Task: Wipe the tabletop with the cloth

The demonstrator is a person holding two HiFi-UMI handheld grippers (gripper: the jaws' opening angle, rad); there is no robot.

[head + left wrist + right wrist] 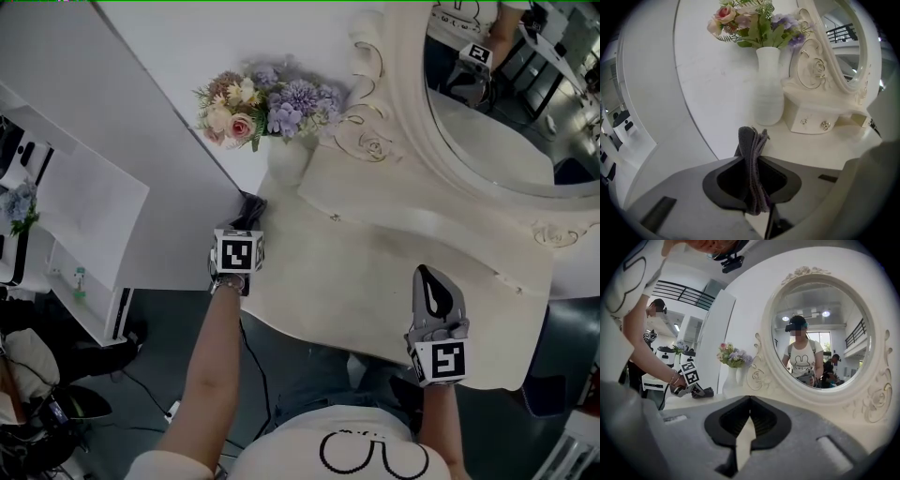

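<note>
Cream desk [394, 262] lies ahead of the left tongs [752, 161], clamped on a folded grey cloth [750, 140]; right tongs [749, 405] sit closed, empty. Pressing the cloth flat should wipe best.

Cream, grey and flower colours
The cloth [752, 159] is dark grey; the surface [394, 272] is cream white; the vase [768, 93] is plain white; the flowers [272, 103] are pink, cream and lilac.

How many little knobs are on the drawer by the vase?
2. One small round metal knob and a second knob sit side by side on the cream drawer front, right of the white vase. Others may be hidden.
</note>
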